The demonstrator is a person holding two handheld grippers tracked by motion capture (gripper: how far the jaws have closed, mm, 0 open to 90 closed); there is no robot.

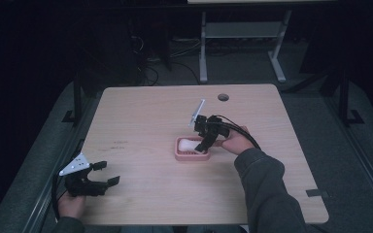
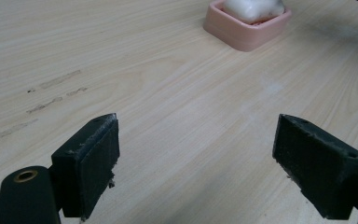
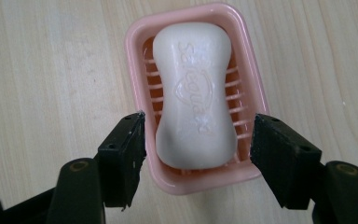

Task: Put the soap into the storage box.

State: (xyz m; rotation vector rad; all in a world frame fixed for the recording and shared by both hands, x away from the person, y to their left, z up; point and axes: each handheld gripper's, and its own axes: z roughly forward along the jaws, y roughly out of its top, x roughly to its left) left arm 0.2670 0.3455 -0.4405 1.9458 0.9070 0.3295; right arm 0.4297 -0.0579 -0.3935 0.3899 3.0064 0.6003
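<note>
We look down our right gripper: its black jaws stand apart, either side of a pink soap dish holding white soap on the wooden counter.

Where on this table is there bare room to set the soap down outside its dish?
Bare wood lies left of the pink soap dish, between it and the left gripper, and along the far edge by the round hole. It is crowded only at the dish, where the right gripper straddles the white soap.
</note>
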